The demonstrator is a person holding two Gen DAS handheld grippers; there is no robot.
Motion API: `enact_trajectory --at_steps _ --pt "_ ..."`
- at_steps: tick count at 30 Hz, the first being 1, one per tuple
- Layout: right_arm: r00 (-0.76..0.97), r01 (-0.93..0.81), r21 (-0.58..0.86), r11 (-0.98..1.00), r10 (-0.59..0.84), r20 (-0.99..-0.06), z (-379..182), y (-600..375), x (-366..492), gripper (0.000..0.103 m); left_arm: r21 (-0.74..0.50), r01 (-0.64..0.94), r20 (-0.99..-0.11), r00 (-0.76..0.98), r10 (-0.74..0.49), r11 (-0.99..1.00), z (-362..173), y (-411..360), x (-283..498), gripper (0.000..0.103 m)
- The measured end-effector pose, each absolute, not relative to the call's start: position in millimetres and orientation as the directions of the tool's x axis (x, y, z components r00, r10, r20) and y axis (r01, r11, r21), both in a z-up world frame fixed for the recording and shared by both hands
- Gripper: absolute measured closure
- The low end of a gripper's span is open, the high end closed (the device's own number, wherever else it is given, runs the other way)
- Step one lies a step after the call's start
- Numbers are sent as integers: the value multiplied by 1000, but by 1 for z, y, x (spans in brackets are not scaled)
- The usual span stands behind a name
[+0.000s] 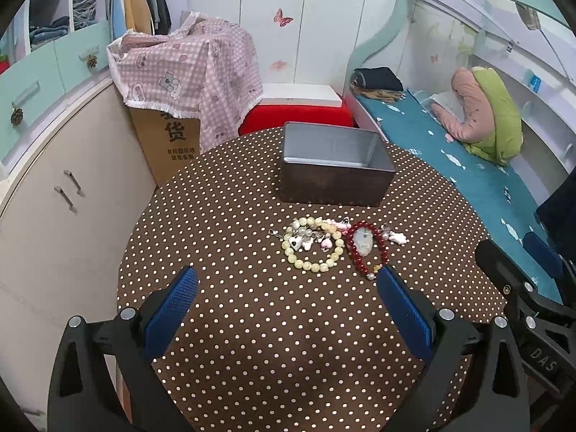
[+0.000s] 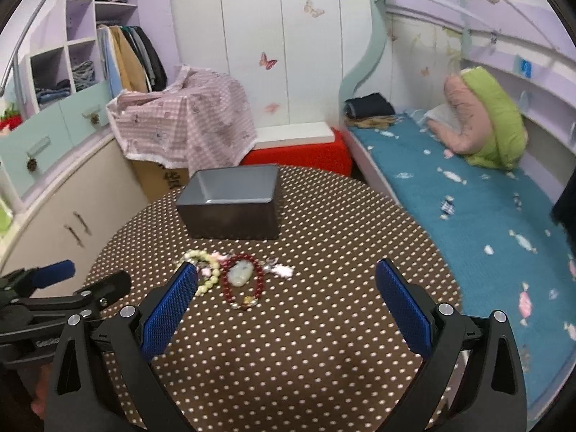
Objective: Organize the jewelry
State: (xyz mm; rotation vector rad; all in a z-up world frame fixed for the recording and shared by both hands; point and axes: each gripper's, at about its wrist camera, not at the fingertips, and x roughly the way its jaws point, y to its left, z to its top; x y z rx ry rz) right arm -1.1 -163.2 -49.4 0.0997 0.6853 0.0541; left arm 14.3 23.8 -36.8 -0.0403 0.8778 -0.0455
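On the round polka-dot table lies a pale yellow bead bracelet with small charms inside its ring. Beside it lies a dark red bead bracelet around a pale jade pendant, with pink charms to the right. An open grey tin box stands behind them. My left gripper hovers open just in front of the jewelry. My right gripper is open too, with the red bracelet, the pendant and the yellow bracelet ahead to its left and the box beyond.
A cardboard box under a pink checked cloth and a red stool stand behind the table. A bed with a teal sheet runs along the right, cabinets along the left. The other gripper shows at each view's edge.
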Motion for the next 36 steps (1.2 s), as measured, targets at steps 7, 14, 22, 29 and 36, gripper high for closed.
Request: enact_trajectory --at_steps 7,14,22,29,36 --pt "753 5 68 998 41 -657 -65 -151 11 7 -50 -1 -790 612 -39 999 -49 38 19 7" --pt "715 -19 10 1000 21 -699 -89 -136 29 7 -64 -32 -830 557 -35 997 -69 55 30 7" --pt "638 -11 -19 1000 -8 -770 -128 -127 63 16 -87 -55 -865 500 -48 995 -90 68 42 7" --pt "549 -26 51 998 57 -834 -162 -123 94 52 -114 -44 -878 472 -80 993 -102 66 51 7" --pt "591 -45 9 999 34 -806 -170 -110 106 57 -146 -34 -882 458 -115 989 -108 62 69 7"
